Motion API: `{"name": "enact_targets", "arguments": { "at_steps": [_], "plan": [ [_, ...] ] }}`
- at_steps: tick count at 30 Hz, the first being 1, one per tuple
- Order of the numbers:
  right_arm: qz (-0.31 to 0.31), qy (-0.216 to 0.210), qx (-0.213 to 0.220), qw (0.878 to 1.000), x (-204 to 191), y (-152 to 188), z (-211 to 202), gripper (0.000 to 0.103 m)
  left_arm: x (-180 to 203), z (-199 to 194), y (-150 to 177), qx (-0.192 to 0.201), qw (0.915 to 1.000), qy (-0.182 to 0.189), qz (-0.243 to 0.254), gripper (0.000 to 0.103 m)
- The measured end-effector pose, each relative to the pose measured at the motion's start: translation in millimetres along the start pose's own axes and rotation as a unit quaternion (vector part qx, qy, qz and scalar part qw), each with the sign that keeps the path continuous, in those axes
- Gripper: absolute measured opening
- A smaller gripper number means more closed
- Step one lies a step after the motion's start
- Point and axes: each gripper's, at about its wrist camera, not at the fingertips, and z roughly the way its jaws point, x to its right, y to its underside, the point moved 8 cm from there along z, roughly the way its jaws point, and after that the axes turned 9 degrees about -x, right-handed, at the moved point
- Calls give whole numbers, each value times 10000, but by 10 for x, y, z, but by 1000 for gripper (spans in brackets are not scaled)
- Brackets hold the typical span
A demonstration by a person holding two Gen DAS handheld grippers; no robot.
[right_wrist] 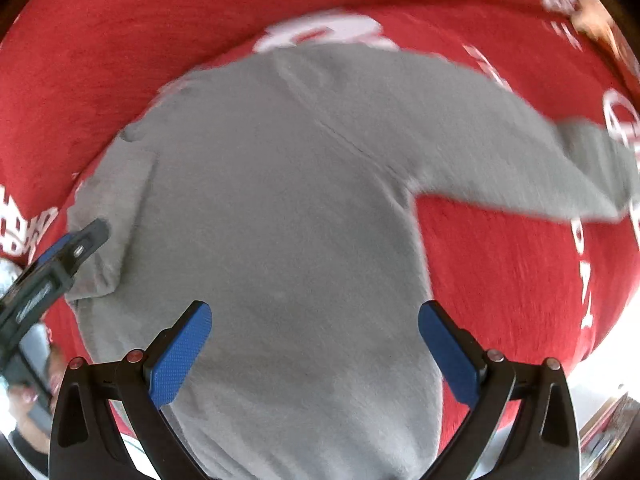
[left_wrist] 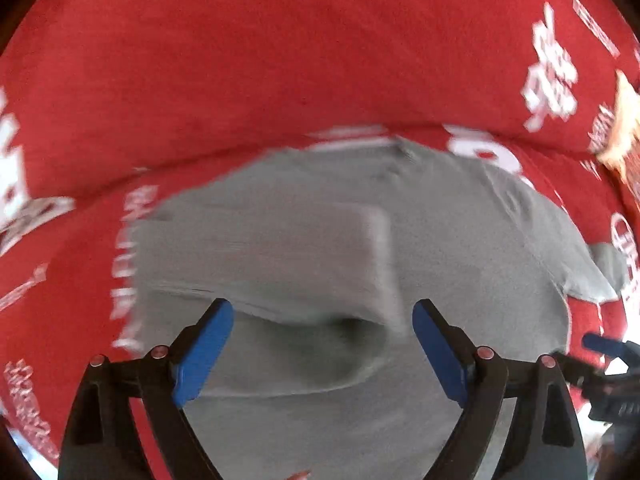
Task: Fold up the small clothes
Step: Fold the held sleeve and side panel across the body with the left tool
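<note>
A red cloth printed with white lettering is covering the whole surface in both views, its far part rising in a soft fold behind the work area. Lying spread on it is a grey long-sleeved top, filling the middle of the right wrist view: its body is running from the near edge up toward the neckline at the far side, one sleeve is stretching out flat to the right across the red, and the other sleeve is lying folded in over the body, its edge lifting slightly and casting a dark shadow beneath it in the left wrist view. That view is blurred, so the sleeve's finer creases cannot be made out. The right claw is hovering over the lower body of the top with its blue pads standing wide apart and nothing between them. The left claw is likewise gaping, its blue pads parted on either side of the folded sleeve's near edge without gripping it; in the right wrist view it is showing at the left margin, its tip just beside the folded sleeve. A small pale orange shape is sitting at the far right edge of the cloth, too blurred to identify.
</note>
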Motion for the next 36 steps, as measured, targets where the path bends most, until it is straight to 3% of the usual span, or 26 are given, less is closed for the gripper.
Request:
{"name": "enact_targets", "arguments": {
  "at_steps": [3, 7, 11, 13, 15, 17, 18, 19, 21, 22, 23, 24, 25, 26, 28, 29, 31, 32, 33, 36],
  "plan": [
    [-769, 26, 374, 9963, -538, -220, -110, 103, -607, -123, 49, 14, 9977, -405, -537, 92],
    [-1928, 187, 622, 9791, -1369, -403, -44, 103, -1382, 104, 278, -596, 9878, -602, -1303, 92],
    [-3212, 1066, 585, 9392, -2066, -381, 324, 103, -1562, 381, 513, -988, 9815, -555, -1546, 92],
    [-3618, 1543, 595, 9175, -2185, -373, 501, 103, -1563, 461, 607, -1062, 9814, -603, -1481, 92],
    [-3921, 2286, 702, 8883, -2201, -439, 692, 101, -1555, 510, 648, -1059, 9817, -652, -1443, 92],
    [-4004, 2770, 921, 8686, -2197, -555, 766, 80, -1560, 511, 667, -1007, 9822, -655, -1444, 92],
    [-3834, 2823, 1138, 8720, -2154, -649, 704, 59, -1552, 516, 668, -1008, 9824, -673, -1424, 92],
    [-3600, 2757, 1270, 8822, -2093, -722, 626, 51, -1545, 505, 677, -1006, 9826, -694, -1399, 92],
    [-2499, 2069, 1507, 9338, -1789, -919, 337, 51, -1473, 516, 647, -997, 9835, -737, -1318, 92],
    [-2034, 1744, 1560, 9507, -1631, -965, 240, 52, -1470, 511, 650, -996, 9838, -736, -1297, 92],
    [-1181, 1093, 1603, 9739, -1315, -1024, 110, 55, -1471, 506, 661, -1000, 9841, -710, -1286, 92],
    [-701, 698, 1576, 9825, -1131, -1020, 75, 60, -1421, 478, 657, -1002, 9842, -695, -1282, 92],
    [-59, 180, 1491, 9886, -880, -1017, 60, 73, -1355, 498, 610, -1005, 9844, -692, -1268, 92],
    [691, -367, 1324, 9881, -584, -982, 97, 79, -1365, 497, 600, -992, 9848, -692, -1250, 92],
    [1702, -1299, 1085, 9708, -214, -893, 185, 79, -1350, 483, 594, -950, 9861, -715, -1163, 92],
    [2310, -1816, 903, 9516, 16, -821, 263, 79, -1342, 478, 580, -945, 9866, -711, -1124, 92],
    [2876, -2239, 768, 9280, 229, -673, 302, 79, -1353, 462, 548, -1031, 9862, -660, -1115, 92],
    [2987, -2417, 694, 9206, 288, -609, 299, 79, -1371, 421, 509, -1074, 9859, -596, -1132, 92],
    [2937, -2500, 623, 9205, 283, -554, 279, 79, -1402, 391, 441, -1000, 9869, -540, -1142, 92],
    [2344, -2870, 369, 9281, -85, -374, 204, 82, -1538, 280, 165, -748, 9895, -390, -1173, 92]
  ]
}}
